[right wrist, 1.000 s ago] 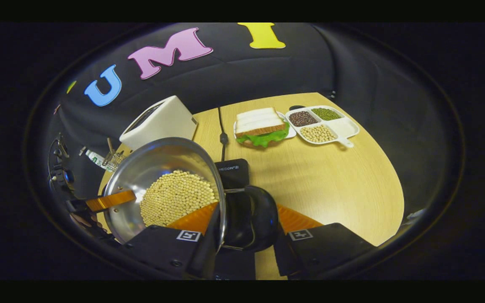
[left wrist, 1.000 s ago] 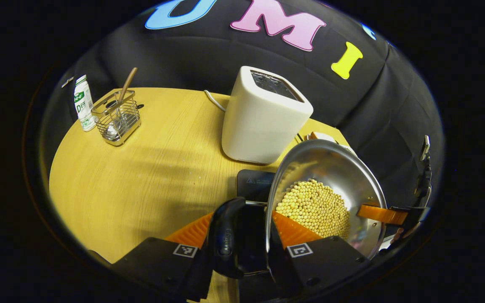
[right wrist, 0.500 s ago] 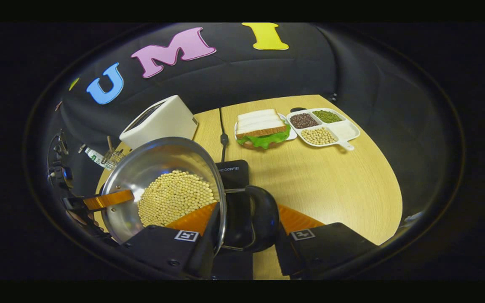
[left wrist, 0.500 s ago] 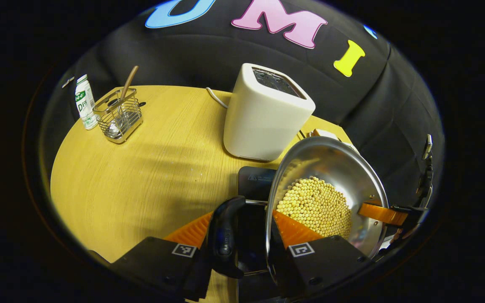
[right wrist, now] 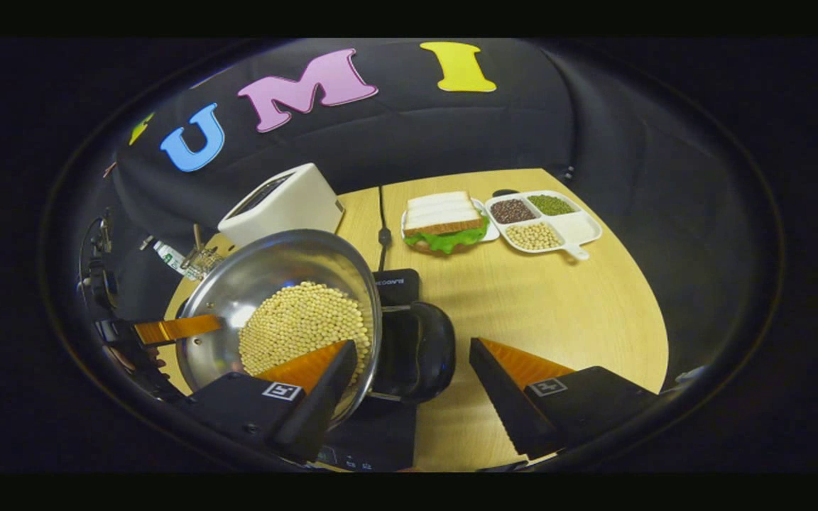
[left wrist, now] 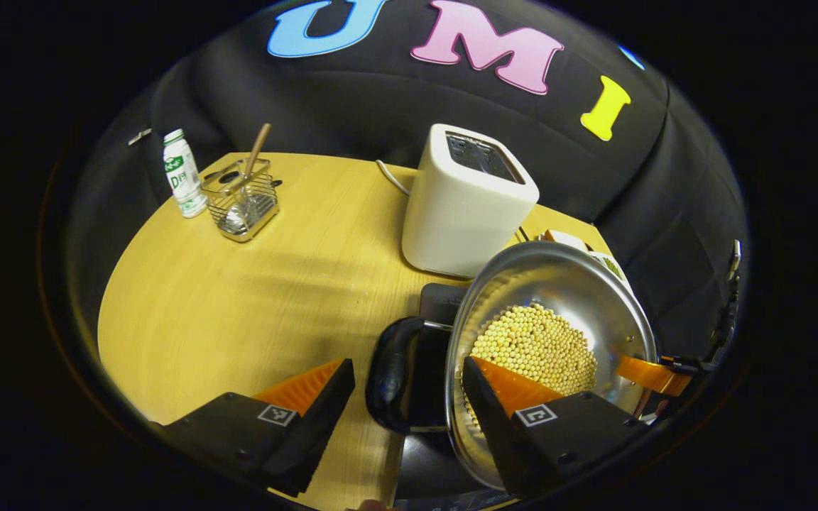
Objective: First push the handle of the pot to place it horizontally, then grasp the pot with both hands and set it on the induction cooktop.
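Observation:
A steel pot (left wrist: 558, 284) holding yellow beans rests on the black induction cooktop (left wrist: 439, 301). Its black left side handle (left wrist: 400, 375) lies between the spread fingers of my left gripper (left wrist: 407, 365), which is open. One finger (left wrist: 505, 387) reaches over the rim above the beans. In the right gripper view the same pot (right wrist: 267, 284) stands on the cooktop (right wrist: 395, 285). My right gripper (right wrist: 412, 346) is open around the other black handle (right wrist: 420, 351), with one finger (right wrist: 313, 372) over the rim. No finger presses on the pot.
A white toaster (left wrist: 466, 206) stands just behind the pot. A bottle (left wrist: 182, 174) and a wire basket (left wrist: 242, 200) sit at the table's far left. A sandwich on a plate (right wrist: 448, 220) and a divided dish of beans (right wrist: 544, 216) lie at the far right.
Both grippers were shut on the pot's side handles and rim; both have now spread open and let go. Both views have drawn back slightly.

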`<state>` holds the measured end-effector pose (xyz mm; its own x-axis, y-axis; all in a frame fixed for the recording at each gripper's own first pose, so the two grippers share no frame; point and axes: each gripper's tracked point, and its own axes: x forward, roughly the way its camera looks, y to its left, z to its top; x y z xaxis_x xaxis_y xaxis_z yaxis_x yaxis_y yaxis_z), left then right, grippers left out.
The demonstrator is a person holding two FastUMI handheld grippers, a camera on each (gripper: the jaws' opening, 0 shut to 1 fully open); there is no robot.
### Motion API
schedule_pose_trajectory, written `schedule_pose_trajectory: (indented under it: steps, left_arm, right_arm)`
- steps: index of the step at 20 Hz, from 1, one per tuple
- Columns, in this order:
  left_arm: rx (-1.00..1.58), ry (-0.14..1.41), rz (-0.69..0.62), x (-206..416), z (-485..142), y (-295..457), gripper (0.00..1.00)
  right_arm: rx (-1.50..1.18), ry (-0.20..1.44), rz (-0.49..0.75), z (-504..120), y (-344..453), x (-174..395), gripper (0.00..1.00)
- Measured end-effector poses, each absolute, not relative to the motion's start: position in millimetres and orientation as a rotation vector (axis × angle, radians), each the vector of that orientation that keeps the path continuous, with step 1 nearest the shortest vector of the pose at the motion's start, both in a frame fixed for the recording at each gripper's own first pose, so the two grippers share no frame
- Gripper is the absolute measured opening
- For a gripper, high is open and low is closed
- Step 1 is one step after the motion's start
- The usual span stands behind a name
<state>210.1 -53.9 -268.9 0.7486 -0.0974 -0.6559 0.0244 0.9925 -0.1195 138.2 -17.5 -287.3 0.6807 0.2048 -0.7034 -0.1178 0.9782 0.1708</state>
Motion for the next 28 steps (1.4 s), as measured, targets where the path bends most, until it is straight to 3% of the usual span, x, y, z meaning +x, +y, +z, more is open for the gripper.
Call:
schedule_pose_trajectory:
  steps: [9,13,20,24,28]
  left_arm:
    - [0.014,0.470,-0.035,148,-160,-24,0.96]
    - [0.117,0.313,-0.042,108,-111,-7,0.95]
    - [0.068,0.130,-0.094,32,-45,3,0.95]
    - [0.114,0.016,-0.057,-4,-32,22,0.95]
    - [0.131,0.003,-0.053,-38,-53,31,0.95]
  right_arm:
    - [0.031,0.523,0.102,-183,-36,95,0.99]
    - [0.017,0.375,0.042,-128,-38,60,0.99]
    - [-0.010,0.131,0.004,-64,-15,-16,0.98]
    - [0.006,0.053,0.002,-44,-7,-57,0.99]
    - [0.015,0.026,-0.010,-45,-10,-90,0.99]
